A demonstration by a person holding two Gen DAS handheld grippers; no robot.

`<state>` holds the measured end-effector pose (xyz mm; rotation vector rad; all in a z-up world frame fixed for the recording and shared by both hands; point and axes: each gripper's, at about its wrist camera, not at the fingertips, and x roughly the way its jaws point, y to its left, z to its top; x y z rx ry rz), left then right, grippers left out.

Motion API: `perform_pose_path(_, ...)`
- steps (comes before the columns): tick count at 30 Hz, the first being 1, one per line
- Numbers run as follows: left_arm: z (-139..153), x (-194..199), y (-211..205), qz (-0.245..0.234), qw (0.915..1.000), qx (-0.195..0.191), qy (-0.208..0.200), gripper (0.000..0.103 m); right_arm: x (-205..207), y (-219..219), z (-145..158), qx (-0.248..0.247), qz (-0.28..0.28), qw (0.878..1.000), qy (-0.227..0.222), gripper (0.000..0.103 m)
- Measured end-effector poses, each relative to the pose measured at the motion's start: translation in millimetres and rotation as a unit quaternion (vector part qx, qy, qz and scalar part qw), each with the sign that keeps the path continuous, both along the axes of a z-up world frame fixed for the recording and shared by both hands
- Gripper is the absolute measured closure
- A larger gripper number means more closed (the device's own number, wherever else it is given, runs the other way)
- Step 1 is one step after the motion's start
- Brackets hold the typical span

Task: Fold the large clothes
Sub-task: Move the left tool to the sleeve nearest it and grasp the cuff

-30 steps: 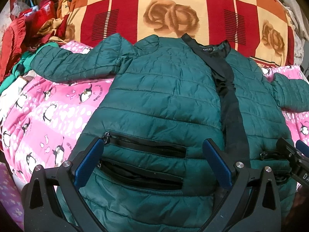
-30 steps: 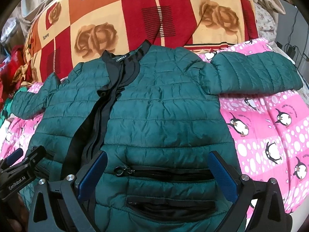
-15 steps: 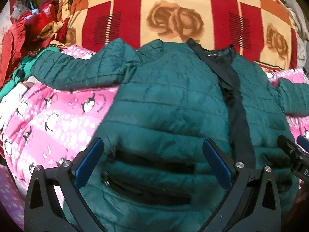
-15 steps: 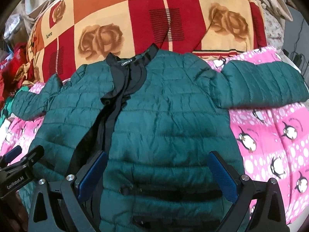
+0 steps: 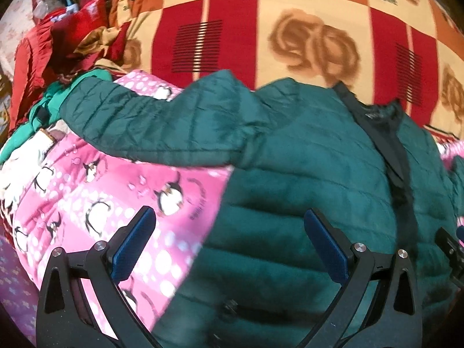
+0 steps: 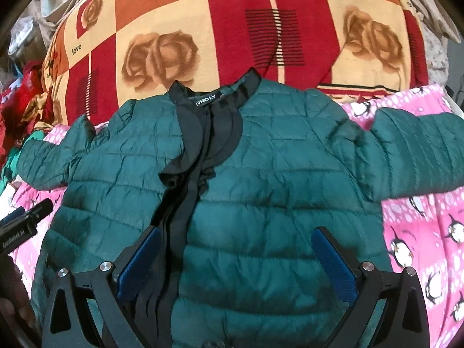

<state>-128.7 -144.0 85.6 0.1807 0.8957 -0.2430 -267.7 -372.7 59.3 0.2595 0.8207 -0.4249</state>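
While the green quilted jacket [image 6: 261, 174] lies face up and spread flat across the pink penguin blanket [image 6: 429, 232], both tongs hang above its lower half with nothing between their blue pads. Far to the left, a heap of red clothes [image 5: 49, 49] sits piled at the edge of the bed, with a bit of lighter green cloth [image 5: 32, 121] tucked beside the cuff of the jacket's outstretched sleeve [image 5: 150, 127]. That sleeve runs straight out over the penguin print. The left gripper [image 5: 229, 243] is spread wide; one pad hangs over the pink blanket just off the jacket's side, the other over the quilted body. Whether either pad touches the cloth I cannot tell, as this view is blurred. Moving right, the black zipper placket [image 6: 197, 179] runs down the middle from the black collar [image 6: 214, 98], whose label is turned up toward the top of the bed. The right gripper [image 6: 237, 261] is likewise spread wide, one pad near the placket and the other over the jacket's far panel. The other sleeve [image 6: 417, 156] reaches out to the right. Behind the collar lies a red and orange rose-patterned quilt [image 6: 203, 29].
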Motion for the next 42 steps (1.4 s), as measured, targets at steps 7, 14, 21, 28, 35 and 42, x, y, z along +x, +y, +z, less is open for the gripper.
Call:
perform_pose_path(7,-0.5,44.8,29.9,0.041,0.9991,0.006,-0.005,0.001,23.9,-7.9,-6.8,0.003,0.008,1.000,0.011,0.000)
perform_pose_path(14,4.6,91.9,68.6,0.084,0.9962,0.006,-0.020,0.001,41.1,-10.9,-15.3,0.015,0.017,1.000,0.017,0.000)
perform_pose_path(21,-3.3,145.2,123.2,0.155,0.9879,0.005,-0.013,0.001,48.4,-14.6,-19.4,0.019,0.019,1.000,0.017,0.000)
perform_pose_path(28,-8.0,194.6,177.8,0.225,0.9744,-0.009,-0.009,0.001,50.9,-14.9,-20.8,0.021,0.023,0.999,0.025,0.000)
perform_pose_path(35,-9.9,228.1,208.8,0.269,0.9623,-0.027,-0.028,0.001,54.0,-14.0,-22.1,0.023,0.024,0.999,0.022,0.000)
perform_pose_path(42,-20.0,248.3,226.7,0.268,0.9596,-0.083,-0.025,0.042,53.2,-15.3,-24.3,0.028,0.020,0.999,0.025,0.000)
